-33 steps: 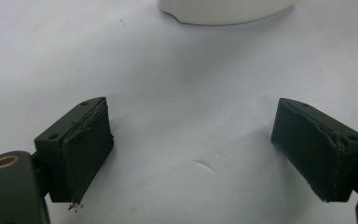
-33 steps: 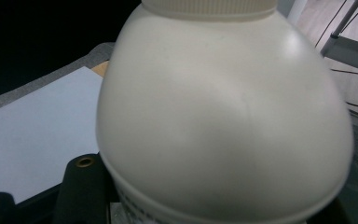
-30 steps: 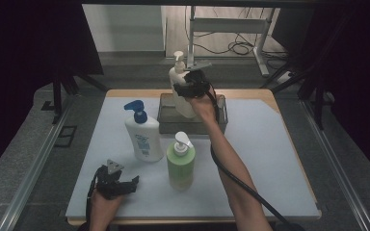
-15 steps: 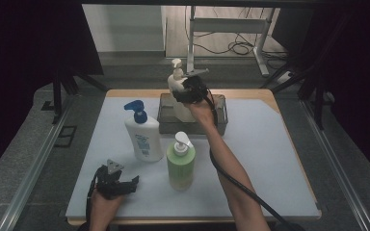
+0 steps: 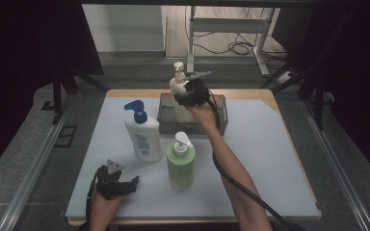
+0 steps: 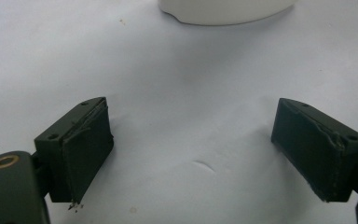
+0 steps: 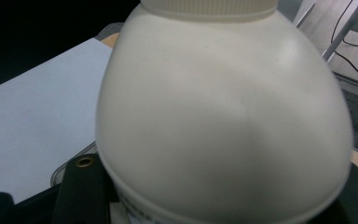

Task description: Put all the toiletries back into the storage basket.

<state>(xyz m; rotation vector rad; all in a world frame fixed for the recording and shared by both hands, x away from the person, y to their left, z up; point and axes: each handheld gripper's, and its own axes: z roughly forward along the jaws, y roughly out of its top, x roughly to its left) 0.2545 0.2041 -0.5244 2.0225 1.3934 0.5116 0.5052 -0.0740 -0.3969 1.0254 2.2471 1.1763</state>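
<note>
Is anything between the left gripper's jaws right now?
No, the left gripper has its jaws wide apart over the bare white table mat.

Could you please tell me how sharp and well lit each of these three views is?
High view: table evenly lit, surroundings dark. Left gripper view: black pads sharp, soft shadows. Right gripper view: cream bottle so close it looks soft and blurred.

Dim room, grey floor (image 5: 24, 159), cables (image 5: 231, 47)
</note>
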